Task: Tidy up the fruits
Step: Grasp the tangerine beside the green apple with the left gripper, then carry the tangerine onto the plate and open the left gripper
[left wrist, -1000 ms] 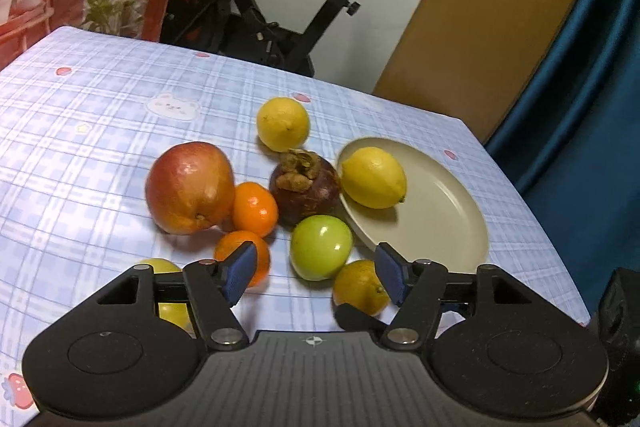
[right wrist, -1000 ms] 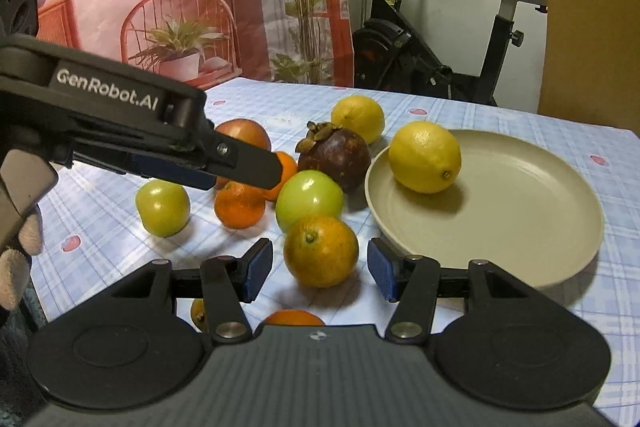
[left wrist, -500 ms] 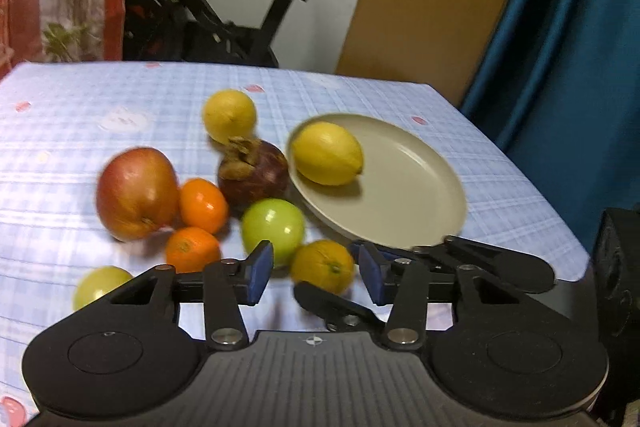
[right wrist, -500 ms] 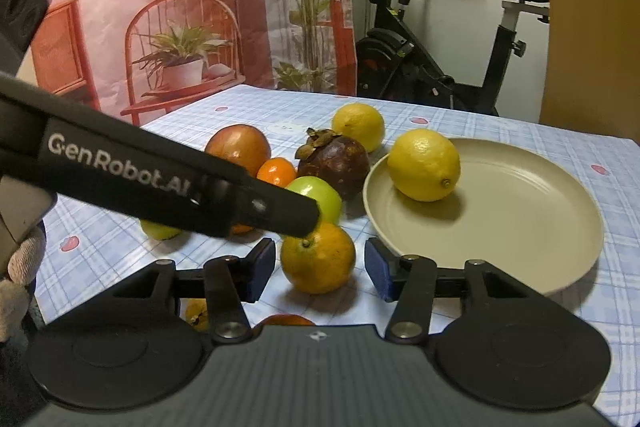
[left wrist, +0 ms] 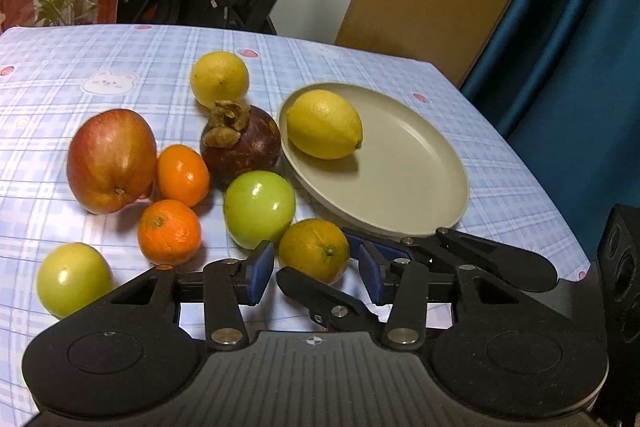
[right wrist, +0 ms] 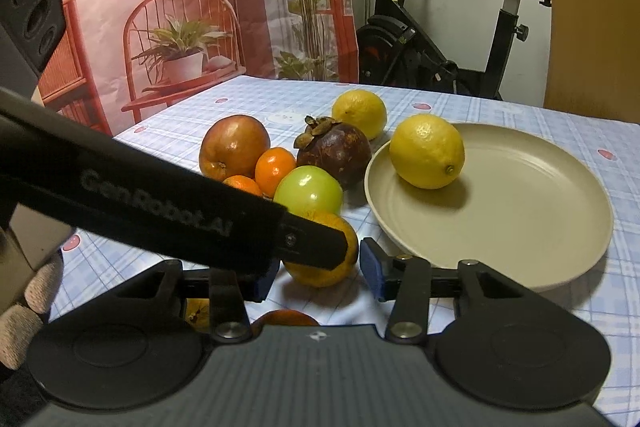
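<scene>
Fruits are clustered beside the plate, where one lemon lies. An orange is bracketed, ungripped, by the closing right gripper; the left gripper is spread, empty.

Far right half of plate bare, open to approach. Lemon fills its near left part. Left of the plate, mangosteen, green fruit, tangerines and apple crowd together, no gap between. Left gripper lies across the orange, barring the right gripper; its jaws are closing, orange between them
</scene>
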`<state>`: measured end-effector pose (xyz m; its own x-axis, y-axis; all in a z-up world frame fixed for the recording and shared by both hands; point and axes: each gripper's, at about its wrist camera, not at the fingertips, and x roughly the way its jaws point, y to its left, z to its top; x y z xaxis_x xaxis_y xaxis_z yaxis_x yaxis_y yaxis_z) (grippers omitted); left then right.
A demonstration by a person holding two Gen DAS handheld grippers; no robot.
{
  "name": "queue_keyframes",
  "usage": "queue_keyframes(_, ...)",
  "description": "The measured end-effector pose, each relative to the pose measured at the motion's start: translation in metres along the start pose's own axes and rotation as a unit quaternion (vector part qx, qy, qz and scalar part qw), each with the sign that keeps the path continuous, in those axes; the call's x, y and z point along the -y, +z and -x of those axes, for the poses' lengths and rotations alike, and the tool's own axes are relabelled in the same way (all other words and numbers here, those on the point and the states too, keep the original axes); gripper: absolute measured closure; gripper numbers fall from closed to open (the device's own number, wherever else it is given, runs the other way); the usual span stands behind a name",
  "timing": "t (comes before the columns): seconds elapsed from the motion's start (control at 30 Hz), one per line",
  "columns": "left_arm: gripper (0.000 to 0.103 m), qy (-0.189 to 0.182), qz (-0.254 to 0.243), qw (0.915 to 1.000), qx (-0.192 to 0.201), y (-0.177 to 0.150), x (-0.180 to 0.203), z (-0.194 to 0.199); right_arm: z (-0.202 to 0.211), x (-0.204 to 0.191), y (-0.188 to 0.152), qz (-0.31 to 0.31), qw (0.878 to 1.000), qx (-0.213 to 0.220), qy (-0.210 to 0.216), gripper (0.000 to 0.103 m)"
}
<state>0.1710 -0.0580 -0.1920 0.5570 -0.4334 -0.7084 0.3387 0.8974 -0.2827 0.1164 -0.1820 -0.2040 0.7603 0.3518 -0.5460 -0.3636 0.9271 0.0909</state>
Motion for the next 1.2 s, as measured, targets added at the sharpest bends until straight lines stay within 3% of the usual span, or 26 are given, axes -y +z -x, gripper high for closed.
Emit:
queue_keyframes(0.27,0.058,0.005,-0.007,1.0,0.0,-0.002,0.0,-0.001,0.001,0.001,0.001,-0.001,1.0,0.002,0.002,0.057)
queue_keyframes(0.47,0.058,0.01,-0.038,0.9989,0.025,0.001,0.012,0.011,0.012,0.001,0.003,-0.004,0.999,0.037,-0.003,0.057)
queue_keyframes(0.73,0.058,0.005,-0.086,0.9946,0.058,0.031,0.028,0.007,0.018,0.021,0.027,-0.03,0.997,0.071,-0.023,0.057)
queue_keyframes(0.93,0.058,0.004,-0.084,0.9958,0.036,0.051,0.029,-0.022,0.002,0.045,0.036,-0.052,0.996,0.06,-0.027,0.057)
queue_keyframes(1.2,0.058,0.017,-0.079,0.9966,0.015,0.05,0.023,-0.038,-0.009,0.057,0.024,-0.08,0.996,0.042,-0.013,0.057)
